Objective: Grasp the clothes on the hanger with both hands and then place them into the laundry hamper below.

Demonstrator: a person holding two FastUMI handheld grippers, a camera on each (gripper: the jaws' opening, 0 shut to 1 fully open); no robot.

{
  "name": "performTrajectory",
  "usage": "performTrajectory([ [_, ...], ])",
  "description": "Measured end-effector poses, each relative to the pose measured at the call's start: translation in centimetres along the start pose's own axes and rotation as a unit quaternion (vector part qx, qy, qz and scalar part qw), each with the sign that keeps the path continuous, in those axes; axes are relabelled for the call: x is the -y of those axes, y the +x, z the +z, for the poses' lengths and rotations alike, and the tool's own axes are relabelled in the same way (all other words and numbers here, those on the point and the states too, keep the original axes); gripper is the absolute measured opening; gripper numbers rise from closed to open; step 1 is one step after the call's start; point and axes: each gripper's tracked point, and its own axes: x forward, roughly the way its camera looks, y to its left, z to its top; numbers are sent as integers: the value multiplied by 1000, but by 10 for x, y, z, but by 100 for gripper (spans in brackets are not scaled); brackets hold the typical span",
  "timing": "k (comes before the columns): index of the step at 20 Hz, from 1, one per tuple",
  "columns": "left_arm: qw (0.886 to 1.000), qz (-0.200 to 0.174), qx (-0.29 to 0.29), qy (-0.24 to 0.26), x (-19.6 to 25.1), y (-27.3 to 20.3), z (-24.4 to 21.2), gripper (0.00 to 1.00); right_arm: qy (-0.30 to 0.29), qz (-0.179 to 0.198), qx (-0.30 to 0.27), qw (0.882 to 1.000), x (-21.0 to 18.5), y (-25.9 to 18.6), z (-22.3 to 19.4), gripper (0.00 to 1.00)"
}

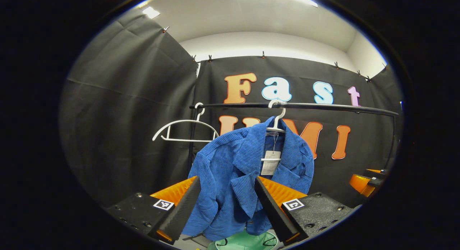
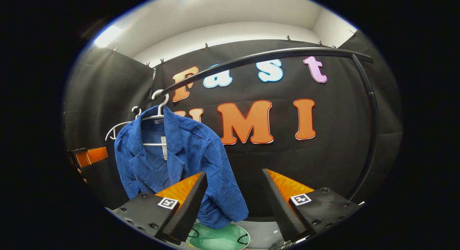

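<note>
Blue corduroy jacket (image 1: 248,171) on a white hanger (image 1: 276,126) on the black rail (image 1: 323,107), above the green hamper (image 2: 219,238); left gripper (image 1: 226,207) and right gripper (image 2: 233,203) both spread apart, empty.

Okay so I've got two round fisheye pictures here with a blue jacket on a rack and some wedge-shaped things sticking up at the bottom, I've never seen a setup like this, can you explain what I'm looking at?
There is no robot here: a person holds a two-finger gripper in each hand, and a camera rides on each one, looking forward along its fingers. The wedges at the bottom of each picture are those fingers.

In the left gripper view, the left gripper is open, with the blue jacket seen between its fingers but not pinched. In the right gripper view, the right gripper is also open, and the jacket hangs off to its left.

The jacket hangs on a white hanger from a black rail, with a paper tag at the collar. A second, bare hanger hangs beside it. Below the jacket sits a green hamper, where the jacket is meant to go. Nothing is held yet.
</note>
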Motion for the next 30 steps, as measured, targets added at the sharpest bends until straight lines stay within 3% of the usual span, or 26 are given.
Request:
performTrajectory([
  [1, 1000, -2, -2, -5, 0, 2, -2, 95, -1, 0, 0, 1000, -2, 1, 0, 98],
  [3, 1000, -4, -4, -10, 1, 4, -4, 92, -2, 1, 0, 1000, -4, 2, -1, 98],
  [12, 1000, 2, -9, 5, -9, 8, -8, 95, 25, 37, -21, 999, -36, 22, -21, 98],
  [19, 1000, 6, -29, 0, -10, 14, -28, 92, 34, 88, -30, 995, -76, 56, -33, 98],
  [20, 1000, 6, -29, -2, -9, 16, -29, 95, 33, 96, -30, 994, -83, 62, -35, 98],
  [21, 1000, 6, -29, -3, -10, 18, -31, 92, 32, 103, -30, 994, -89, 67, -36, 98],
  [30, 999, 5, -43, -15, -7, 40, -48, 95, 45, 156, -39, 986, -130, 121, -50, 98],
])
